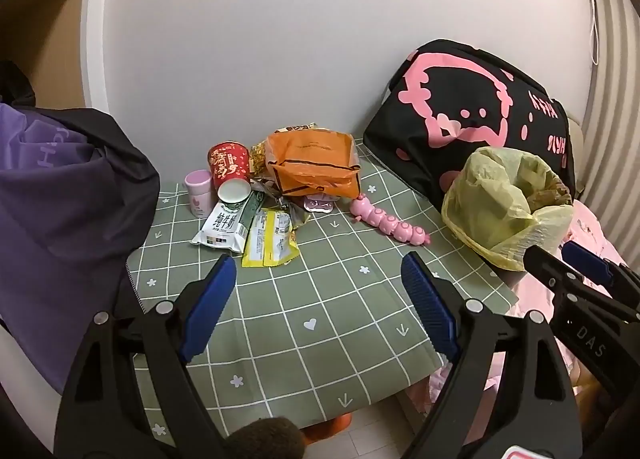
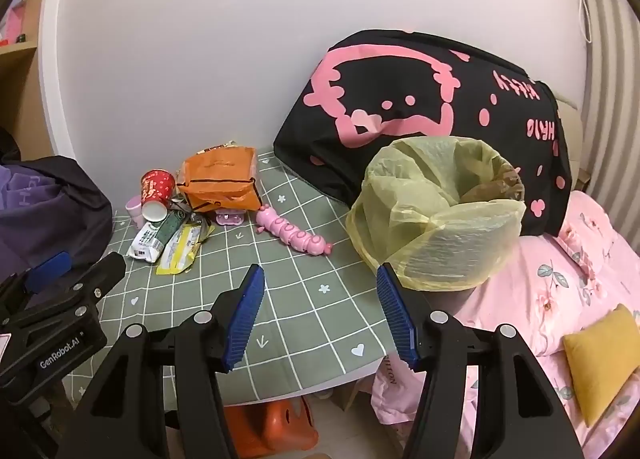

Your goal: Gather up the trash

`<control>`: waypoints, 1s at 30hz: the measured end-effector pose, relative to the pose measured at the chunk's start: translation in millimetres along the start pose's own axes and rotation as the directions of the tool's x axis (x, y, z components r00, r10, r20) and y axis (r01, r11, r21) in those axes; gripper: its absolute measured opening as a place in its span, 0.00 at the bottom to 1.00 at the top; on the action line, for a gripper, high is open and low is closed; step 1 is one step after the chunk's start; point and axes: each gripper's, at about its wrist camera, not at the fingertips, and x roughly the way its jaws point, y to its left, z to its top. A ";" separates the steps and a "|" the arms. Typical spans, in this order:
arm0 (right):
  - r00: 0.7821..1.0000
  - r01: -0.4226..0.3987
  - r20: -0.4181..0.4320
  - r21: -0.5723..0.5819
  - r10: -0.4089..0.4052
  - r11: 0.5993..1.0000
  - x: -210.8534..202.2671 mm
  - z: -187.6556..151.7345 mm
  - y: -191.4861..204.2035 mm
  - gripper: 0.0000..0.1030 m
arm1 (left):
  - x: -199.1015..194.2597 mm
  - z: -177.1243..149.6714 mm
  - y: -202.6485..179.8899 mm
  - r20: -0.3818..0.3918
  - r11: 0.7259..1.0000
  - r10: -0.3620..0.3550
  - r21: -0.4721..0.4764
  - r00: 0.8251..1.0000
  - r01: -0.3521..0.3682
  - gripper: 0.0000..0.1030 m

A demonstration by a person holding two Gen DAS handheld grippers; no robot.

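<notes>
Green checked tablecloth [image 1: 304, 311]: wrappers [image 1: 256, 237] and red cup [image 1: 229, 165] far left, beside pink toy [image 1: 386, 221]; lined bin [image 1: 504, 203] right. Left gripper [image 1: 320, 307], right gripper [image 2: 320, 319]: jaws spread, empty.

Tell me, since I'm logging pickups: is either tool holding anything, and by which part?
Nothing is held. The left tool and right tool both stand open over the table, with no trash between their fingers.

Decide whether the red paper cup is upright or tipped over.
Tipped over: the red paper cup lies on its side on the table, its white open mouth facing the camera.
</notes>
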 end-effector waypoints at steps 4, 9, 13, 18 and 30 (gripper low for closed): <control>1.000 0.003 -0.004 -0.002 -0.003 1.000 0.2 -0.1 -0.4 0.54 | -1.9 0.8 -2.1 0.004 1.000 -0.009 0.003 1.000 0.009 0.78; 1.000 0.006 0.000 0.004 -0.006 1.000 -1.4 1.3 -4.1 0.54 | -2.9 2.9 -1.0 0.002 1.000 -0.020 -0.002 1.000 0.020 0.78; 1.000 0.014 0.008 0.006 -0.014 1.000 -2.8 -1.4 -3.5 0.54 | -4.7 3.5 -2.1 0.005 1.000 -0.029 0.002 1.000 0.029 0.78; 1.000 0.016 0.008 0.015 -0.016 1.000 -3.6 -2.6 -6.4 0.54 | -6.5 4.3 -3.6 0.010 0.999 -0.038 0.008 0.999 0.038 0.78; 1.000 0.016 -0.006 0.027 -0.016 1.000 -1.2 -5.3 -7.7 0.54 | -2.5 3.1 -3.9 -0.020 0.999 -0.032 0.015 0.999 0.033 0.78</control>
